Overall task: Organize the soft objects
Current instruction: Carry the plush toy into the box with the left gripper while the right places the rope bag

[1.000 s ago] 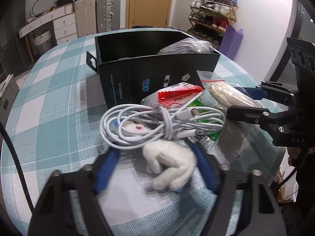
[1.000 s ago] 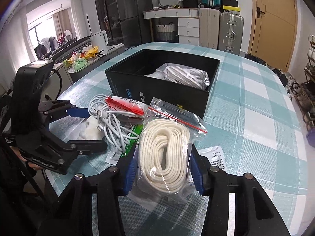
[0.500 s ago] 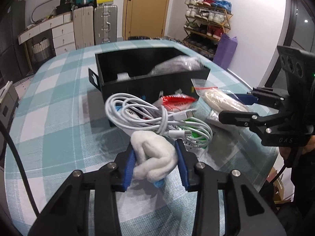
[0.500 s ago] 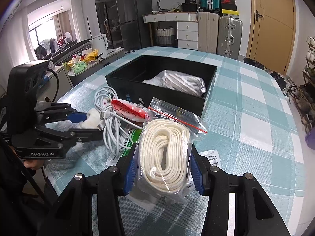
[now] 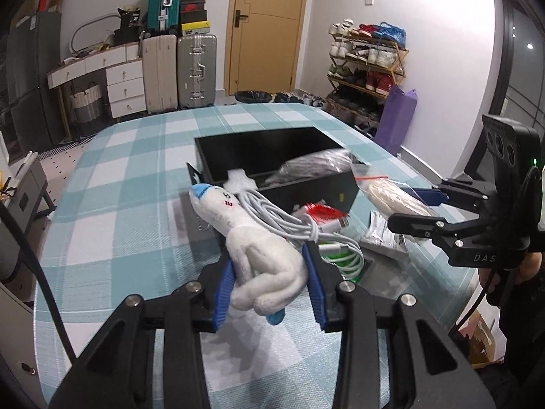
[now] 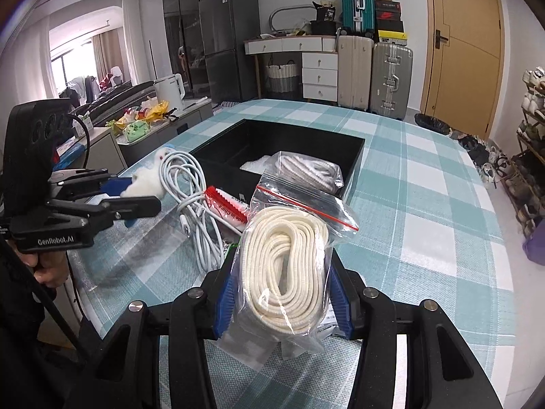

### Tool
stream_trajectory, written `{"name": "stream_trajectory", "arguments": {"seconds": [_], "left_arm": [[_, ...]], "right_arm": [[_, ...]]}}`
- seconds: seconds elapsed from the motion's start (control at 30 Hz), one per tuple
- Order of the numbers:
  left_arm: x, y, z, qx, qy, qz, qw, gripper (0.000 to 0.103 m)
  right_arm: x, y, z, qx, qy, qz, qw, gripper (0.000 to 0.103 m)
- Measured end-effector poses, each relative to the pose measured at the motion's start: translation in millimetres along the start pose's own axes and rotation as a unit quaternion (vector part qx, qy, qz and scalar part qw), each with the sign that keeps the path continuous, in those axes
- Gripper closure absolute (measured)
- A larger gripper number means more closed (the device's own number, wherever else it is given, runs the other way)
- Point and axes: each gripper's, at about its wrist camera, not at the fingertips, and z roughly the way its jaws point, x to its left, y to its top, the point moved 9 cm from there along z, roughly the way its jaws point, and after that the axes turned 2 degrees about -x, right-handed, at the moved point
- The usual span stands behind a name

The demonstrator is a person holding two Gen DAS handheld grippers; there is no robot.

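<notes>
Room evenly lit from overhead; daylight seen thru window [image 6: 85, 64] far left of right gripper. Soft shadows cast on tablecloth [image 5: 129, 184]. Strong fisheye bending, dark corners; pics otherwise sharp.

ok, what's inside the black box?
The black box holds a clear bag of grey cord and something white and crumpled beside it. The floor under them is hidden.

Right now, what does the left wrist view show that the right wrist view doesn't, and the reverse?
Left only: the plush's face and blue tip, and the left hand-held gripper shut on it from close up.
Right only: the rope bag seen whole, clamped in the right hand-held gripper; a fridge and kettle behind.
Both: the black box, the white cable hanging against the plush, the red packet, suitcases, door.
</notes>
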Motion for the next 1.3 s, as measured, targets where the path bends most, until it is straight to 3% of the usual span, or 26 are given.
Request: {"name": "stream_trajectory", "arguments": {"seconds": [0.6, 1.3], "left_arm": [[-1.4, 13.6, -14.3, -0.030, 0.001, 0.004, 0.9995, 0.066], [-2.9, 55.1, -7.4, -0.053, 0.002, -0.001, 0.9986, 0.066]], "right_arm": [[1.5, 12.0, -15.7, -0.025, -0.001, -0.002, 1.000, 0.055], [-0.2, 49.1, -22.4, -0.040, -0.003, -0.003, 0.999, 0.055]]}}
